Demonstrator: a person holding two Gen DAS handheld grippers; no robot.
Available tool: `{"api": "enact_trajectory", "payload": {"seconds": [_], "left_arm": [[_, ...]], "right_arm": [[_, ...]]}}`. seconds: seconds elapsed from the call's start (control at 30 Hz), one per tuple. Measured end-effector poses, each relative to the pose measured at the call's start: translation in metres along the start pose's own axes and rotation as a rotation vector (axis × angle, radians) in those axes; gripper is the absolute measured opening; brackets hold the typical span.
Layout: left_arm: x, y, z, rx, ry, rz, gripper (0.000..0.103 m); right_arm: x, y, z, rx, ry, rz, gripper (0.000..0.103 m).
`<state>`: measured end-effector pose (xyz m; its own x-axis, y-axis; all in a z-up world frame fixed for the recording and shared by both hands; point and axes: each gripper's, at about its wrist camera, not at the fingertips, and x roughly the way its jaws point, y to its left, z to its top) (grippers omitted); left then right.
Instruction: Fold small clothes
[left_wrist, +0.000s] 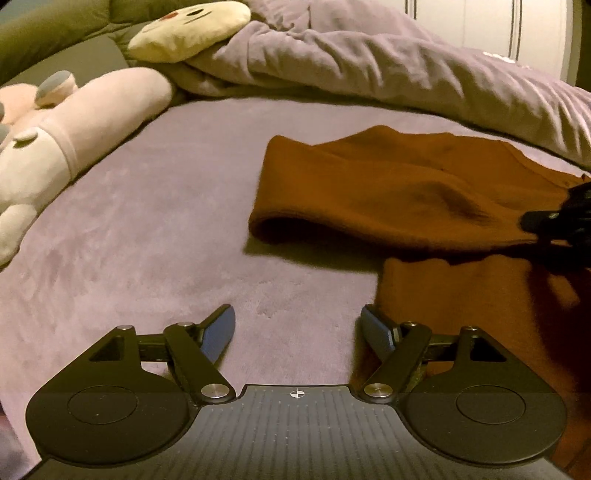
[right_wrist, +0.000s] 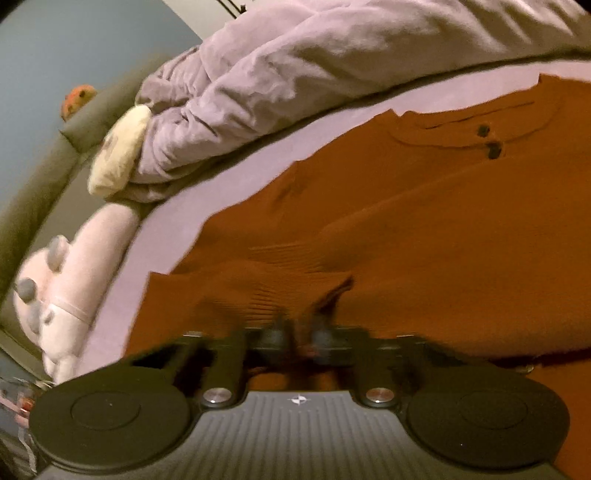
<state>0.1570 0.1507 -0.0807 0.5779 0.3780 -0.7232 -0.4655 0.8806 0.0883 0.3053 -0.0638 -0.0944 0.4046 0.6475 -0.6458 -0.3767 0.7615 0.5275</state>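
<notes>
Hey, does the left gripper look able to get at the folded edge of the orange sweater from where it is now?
Probably yes. The left gripper is open over bare bedsheet, and nothing lies between it and the orange sweater. The right gripper grips the sweater on the far side, clear of that path.

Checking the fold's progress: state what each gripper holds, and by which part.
Right gripper is shut on the rust-orange knit sweater, pinching a ribbed edge. Left gripper is open, holding nothing.

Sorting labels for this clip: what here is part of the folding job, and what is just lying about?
Part of the job:
rust-orange sweater
right gripper, shut on its fabric
left gripper, jaws open

Lying about:
pink plush toy
cream plush
lilac duvet
</notes>
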Motion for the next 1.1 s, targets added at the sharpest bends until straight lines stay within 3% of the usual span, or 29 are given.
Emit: {"api": "enact_trajectory", "payload": {"seconds": [0.2, 0.4, 0.6, 0.7, 0.8, 0.83, 0.93, 1.1], "left_arm": [[0.000, -0.006, 0.002, 0.016, 0.006, 0.022, 0.081], [-0.010, -0.021, 0.008, 0.048, -0.038, 0.038, 0.081], [-0.010, -0.051, 0.022, 0.137, -0.085, -0.007, 0.083], [-0.004, -0.068, 0.029, 0.184, -0.097, -0.012, 0.084], [0.001, -0.076, 0.035, 0.195, -0.105, -0.012, 0.086], [0.004, -0.078, 0.035, 0.197, -0.105, -0.007, 0.087], [0.011, -0.083, 0.035, 0.214, -0.100, 0.005, 0.087], [0.021, -0.086, 0.031, 0.246, -0.091, 0.032, 0.089]], "right_arm": [[-0.055, -0.016, 0.007, -0.067, -0.163, -0.091, 0.003], [-0.111, -0.052, 0.021, -0.159, -0.321, -0.340, 0.003], [-0.141, -0.099, 0.028, -0.137, -0.378, -0.535, 0.000], [-0.149, -0.131, 0.025, 0.006, -0.320, -0.477, 0.000], [-0.152, -0.155, 0.022, 0.190, -0.273, -0.309, 0.004], [-0.151, -0.158, 0.020, 0.222, -0.266, -0.271, 0.010], [-0.136, -0.165, 0.018, 0.268, -0.217, -0.205, 0.040], [-0.113, -0.149, 0.022, 0.244, -0.194, -0.155, 0.045]]}}
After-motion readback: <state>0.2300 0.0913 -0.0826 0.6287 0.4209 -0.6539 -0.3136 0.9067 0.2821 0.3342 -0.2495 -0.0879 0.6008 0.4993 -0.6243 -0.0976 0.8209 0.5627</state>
